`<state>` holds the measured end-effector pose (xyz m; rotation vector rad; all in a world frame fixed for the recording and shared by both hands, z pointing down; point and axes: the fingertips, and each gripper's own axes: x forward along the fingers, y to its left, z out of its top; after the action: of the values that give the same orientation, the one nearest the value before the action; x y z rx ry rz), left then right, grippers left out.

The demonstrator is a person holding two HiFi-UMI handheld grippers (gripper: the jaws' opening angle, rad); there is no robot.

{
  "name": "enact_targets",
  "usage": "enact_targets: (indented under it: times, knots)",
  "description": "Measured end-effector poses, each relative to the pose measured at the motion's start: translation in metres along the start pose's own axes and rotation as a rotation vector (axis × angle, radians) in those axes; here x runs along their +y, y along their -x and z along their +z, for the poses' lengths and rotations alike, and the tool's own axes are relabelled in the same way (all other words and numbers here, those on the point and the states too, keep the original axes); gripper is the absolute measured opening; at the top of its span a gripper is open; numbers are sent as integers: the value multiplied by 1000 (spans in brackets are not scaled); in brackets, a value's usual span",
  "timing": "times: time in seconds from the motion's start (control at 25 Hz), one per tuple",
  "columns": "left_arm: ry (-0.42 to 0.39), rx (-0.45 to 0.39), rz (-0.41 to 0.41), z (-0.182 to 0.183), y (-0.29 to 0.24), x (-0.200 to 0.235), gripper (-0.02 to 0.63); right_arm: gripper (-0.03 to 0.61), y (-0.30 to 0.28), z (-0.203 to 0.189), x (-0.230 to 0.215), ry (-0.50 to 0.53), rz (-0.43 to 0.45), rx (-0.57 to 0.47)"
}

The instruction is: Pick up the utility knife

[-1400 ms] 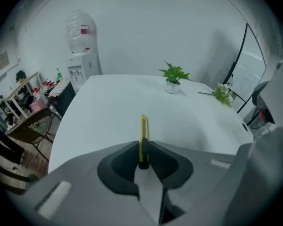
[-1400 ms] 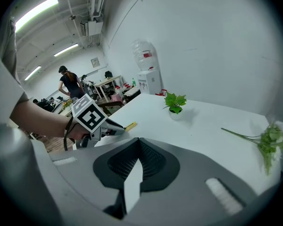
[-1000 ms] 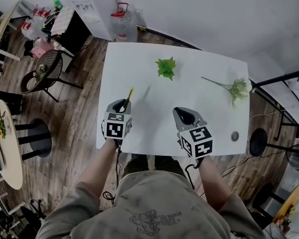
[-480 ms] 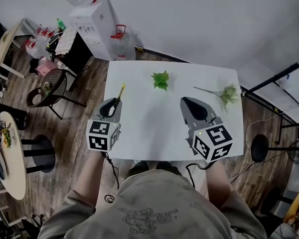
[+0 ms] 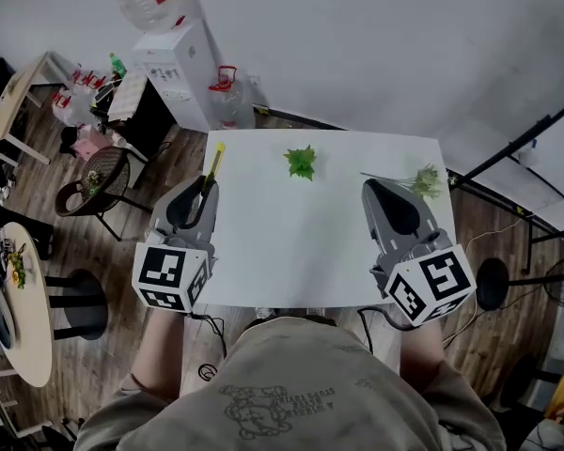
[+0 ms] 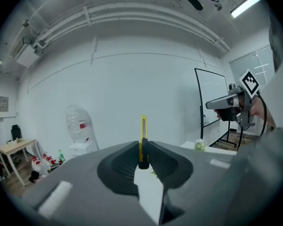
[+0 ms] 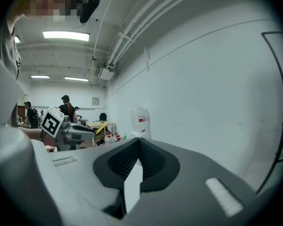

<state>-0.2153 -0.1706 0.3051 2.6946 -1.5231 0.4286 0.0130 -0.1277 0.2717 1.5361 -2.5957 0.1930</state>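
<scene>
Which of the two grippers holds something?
The left gripper: its jaws clamp the yellow utility knife. The right gripper is shut on nothing.

Your head view is dim and greyish; the white worktop (image 5: 329, 252) is evenly lit. Both gripper views bulge toward black corners, strip lights (image 7: 66, 34) glare overhead, and your left tongs (image 6: 142, 149) look soft up close.

Left gripper (image 6: 142, 161) jaws pinched tight on the yellow utility knife (image 6: 143, 134); knife stands upright between them, yellow tip poking above the jaws against the white wall. Right gripper (image 6: 217, 104) with marker cube in the air at right, in front of a whiteboard (image 6: 212, 98). Water bottle (image 6: 79, 125) left of centre. Small plant (image 6: 199, 145) on the white surface (image 6: 221, 150), lower right. Wooden table (image 6: 12, 147) far left.
</scene>
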Motion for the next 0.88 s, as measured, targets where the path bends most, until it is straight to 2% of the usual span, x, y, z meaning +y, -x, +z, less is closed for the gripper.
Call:
enact_targets:
  times: [0.12,0.32,0.44,0.68,0.88]
  knots:
    - [-2,-61,-3,22,15,-3,61,29,15,14,2,-27,8,-44]
    - [-4,-123,1,40,38,-13,63,29,36,30,14,15,20,-92]
    - [1,-127,-13,41,45,-20,63,28,42,29,24,59,34,-80]
    - [32,-97,-23,27,48,-22,63,28,41,19,24,62,14,-37]
    - [9,-105,-32,29,45,-25,63,28,35,10,24,70,10,-17]
